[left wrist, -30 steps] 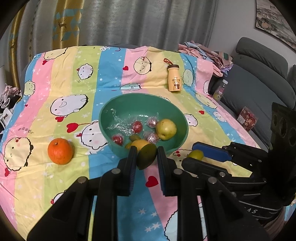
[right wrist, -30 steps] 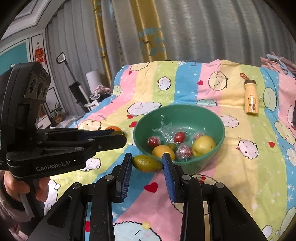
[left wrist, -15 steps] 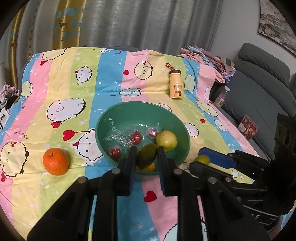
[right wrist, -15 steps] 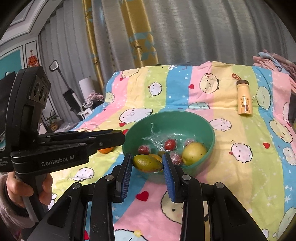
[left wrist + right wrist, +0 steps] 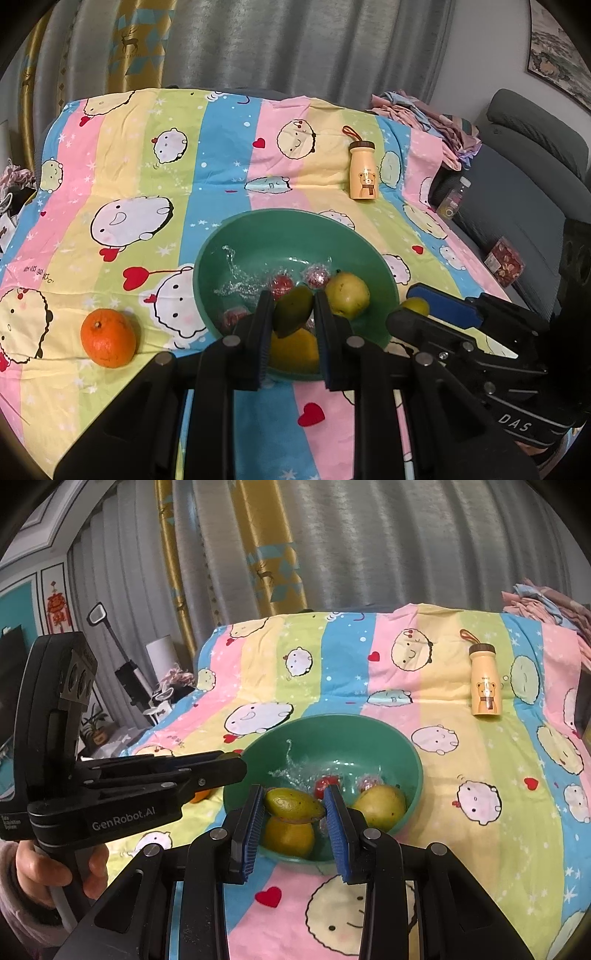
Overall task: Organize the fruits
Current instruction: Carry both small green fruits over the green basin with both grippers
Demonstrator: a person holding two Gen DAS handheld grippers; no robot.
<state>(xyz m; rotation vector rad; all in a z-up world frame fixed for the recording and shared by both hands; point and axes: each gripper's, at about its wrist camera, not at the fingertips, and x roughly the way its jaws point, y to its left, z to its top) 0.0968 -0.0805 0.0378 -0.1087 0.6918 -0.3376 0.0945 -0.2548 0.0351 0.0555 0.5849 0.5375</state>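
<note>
Both claws tilt down over bowl (image 5: 221, 254), each gripping fruit.

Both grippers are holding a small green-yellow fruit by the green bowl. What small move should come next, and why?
Probably open both grippers and let the fruits drop. The left gripper is shut on a green fruit and the right gripper on a yellow-green fruit; each looks to sit above the bowl, inside the near rim. The orange is still on the cloth.

Ahead of both claws, the green bowl (image 5: 207, 266) holds a pear (image 5: 349, 295), an orange fruit (image 5: 295, 349) and wrapped sweets (image 5: 316, 275); its far-left interior is bare. Left: orange (image 5: 108, 338). Beyond: bottle (image 5: 362, 171).
</note>
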